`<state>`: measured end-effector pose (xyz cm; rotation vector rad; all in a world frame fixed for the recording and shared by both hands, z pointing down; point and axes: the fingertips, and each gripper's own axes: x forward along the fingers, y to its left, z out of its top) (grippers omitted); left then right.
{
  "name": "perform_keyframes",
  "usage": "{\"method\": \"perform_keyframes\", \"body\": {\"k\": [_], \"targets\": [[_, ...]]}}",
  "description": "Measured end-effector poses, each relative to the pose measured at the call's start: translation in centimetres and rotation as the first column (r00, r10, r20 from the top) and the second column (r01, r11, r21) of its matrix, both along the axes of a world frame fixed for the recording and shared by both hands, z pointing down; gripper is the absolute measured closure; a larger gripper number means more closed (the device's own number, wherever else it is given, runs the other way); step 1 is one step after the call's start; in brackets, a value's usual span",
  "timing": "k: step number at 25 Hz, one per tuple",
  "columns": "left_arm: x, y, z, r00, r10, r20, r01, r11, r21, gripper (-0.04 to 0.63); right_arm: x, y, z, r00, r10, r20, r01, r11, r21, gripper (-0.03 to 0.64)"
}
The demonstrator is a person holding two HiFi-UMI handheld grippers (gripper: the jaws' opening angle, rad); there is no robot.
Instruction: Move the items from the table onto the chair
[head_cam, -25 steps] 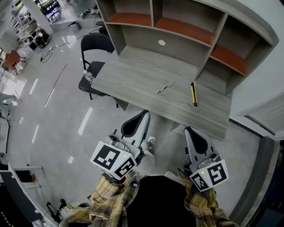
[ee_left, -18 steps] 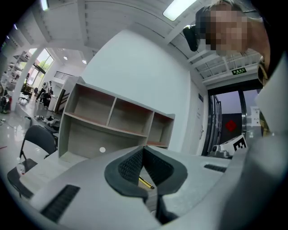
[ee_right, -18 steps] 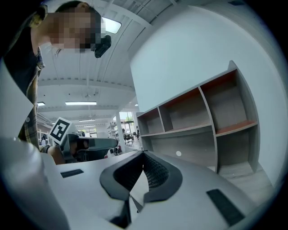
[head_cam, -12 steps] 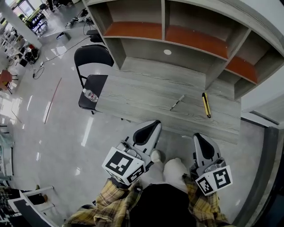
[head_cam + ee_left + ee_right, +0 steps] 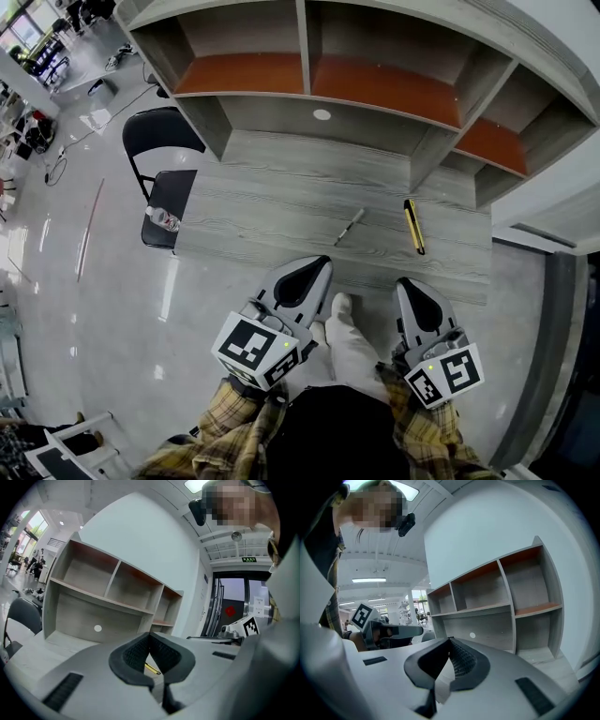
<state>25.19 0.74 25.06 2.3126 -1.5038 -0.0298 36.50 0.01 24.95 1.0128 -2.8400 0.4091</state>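
Head view: the left tongs [image 5: 322,262] and right tongs [image 5: 405,282] are closed and empty, near the grey wooden surface [image 5: 272,187]. 2 items lie apart on it: a thin silver pen [image 5: 349,226] and a yellow utility knife [image 5: 412,226]. A small, blurry clear bottle [image 5: 162,219] lies on the black chair [image 5: 178,192].

Left gripper view: the tips meet, and they hide most of the knife.

Right gripper view: the tips meet, with nothing between them.

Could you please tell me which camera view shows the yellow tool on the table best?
The head view: the yellow tool lies whole on the table. The left gripper view shows only a sliver; the right gripper view none.
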Motion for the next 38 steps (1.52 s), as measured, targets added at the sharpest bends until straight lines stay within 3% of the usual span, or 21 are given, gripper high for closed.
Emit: {"method": "perform_keyframes", "body": {"k": [10, 18, 25, 31, 38], "targets": [[2.9, -8.5, -0.3, 0.999, 0.018, 0.027, -0.019, 1.000, 0.016, 0.591, 2.1, -7.9, -0.2, 1.000, -0.005, 0.009, 0.005, 1.000, 0.022, 0.598], [5.2, -11.1, 3.6, 0.993, 0.067, 0.102, -0.057, 0.993, -0.099, 0.591, 3.2, -11.0, 1.2, 1.000, -0.003, 0.000, 0.003, 1.000, -0.012, 0.600], [5.5, -12.3, 6.0, 0.987, 0.092, 0.132, -0.073, 0.987, -0.143, 0.591, 3.7, -11.6, 2.3, 1.000, 0.029, -0.003, -0.029, 0.999, -0.040, 0.598], [4.9, -13.0, 10.3, 0.977, 0.141, 0.163, -0.099, 0.965, -0.242, 0.585, 3.1, -11.2, 3.9, 0.999, 0.051, -0.006, -0.052, 0.995, -0.089, 0.598], [4.1, -13.2, 17.4, 0.963, 0.211, 0.168, -0.130, 0.909, -0.395, 0.398, 2.5, -10.3, 7.1, 0.998, 0.064, -0.022, -0.066, 0.984, -0.165, 0.600]]}}
